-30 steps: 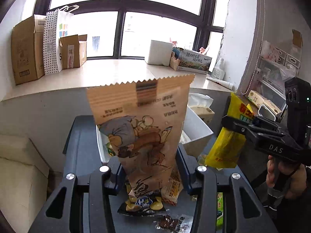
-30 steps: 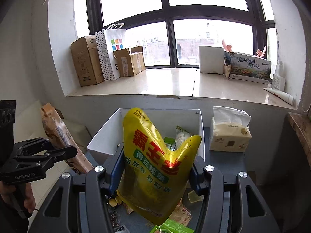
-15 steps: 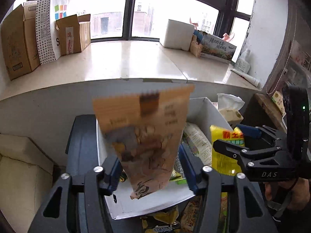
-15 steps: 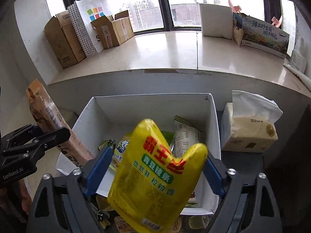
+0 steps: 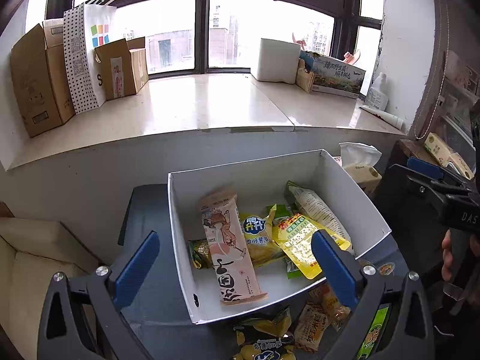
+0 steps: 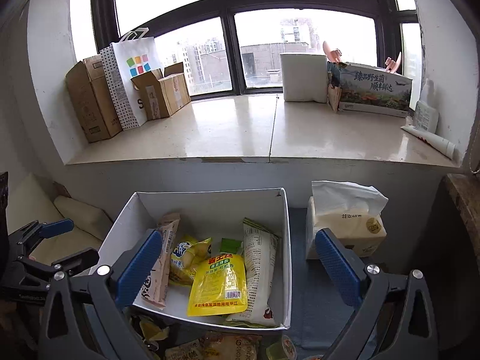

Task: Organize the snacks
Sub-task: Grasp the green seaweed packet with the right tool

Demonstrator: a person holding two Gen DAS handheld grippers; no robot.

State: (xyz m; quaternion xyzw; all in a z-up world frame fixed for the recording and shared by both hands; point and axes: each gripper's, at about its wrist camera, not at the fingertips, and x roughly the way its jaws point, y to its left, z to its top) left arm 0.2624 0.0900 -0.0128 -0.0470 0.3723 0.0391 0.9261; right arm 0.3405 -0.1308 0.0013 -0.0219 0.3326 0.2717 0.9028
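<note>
1. Left wrist view: the white box (image 5: 354, 198) sits on a dark table (image 5: 150, 270), below the window ledge (image 5: 210, 105). It holds the snacks that are already put away.
2. The left gripper (image 5: 237, 267) is still spreading its jaws, and there is nothing between them. The right gripper (image 6: 237, 270) is also still spreading, with nothing pinched in it.
3. The long tan bag (image 5: 228, 246) lies flat in the box. Its long side runs from the near wall toward the far wall, and its zigzag top end points away from the camera.
4. The yellow pouch (image 6: 220, 283) lies flat beside it, in the middle of the box. Its long side runs the same way. Its barcode end is near the front wall.
5. A long white bag (image 6: 258, 273) lies along the right wall, leaning on it a bit.
6. More snacks (image 5: 309, 327) are loose on the table, just in front of the box. These look like the ones left to do.
7. These bags look light, soft and puffy. The shiny plastic may be slippery. Chips inside could break if squeezed hard.
8. A good place to hold one is the flat sealed edge at an end, not the fat middle.
</note>
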